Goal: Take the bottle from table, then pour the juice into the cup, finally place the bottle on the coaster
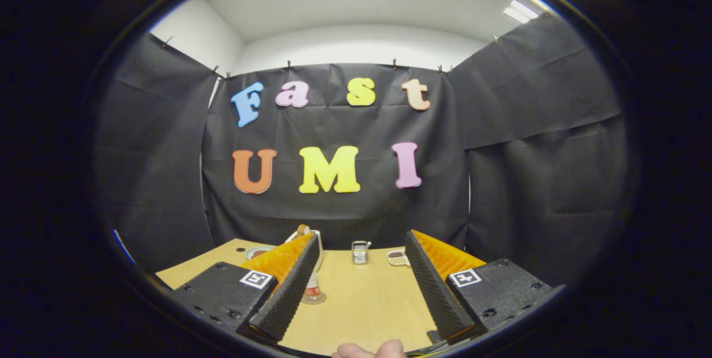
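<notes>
Partly hidden behind one spread finger, bottle (312, 286) stands upright

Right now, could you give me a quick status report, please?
Gripper open, holding nothing. Bottle upright on table, partly behind one finger. Cup beyond, nothing between.

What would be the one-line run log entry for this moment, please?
gripper: open, empty | bottle: on table, partly behind one finger | cup: beyond fingers | pour: not started
</notes>
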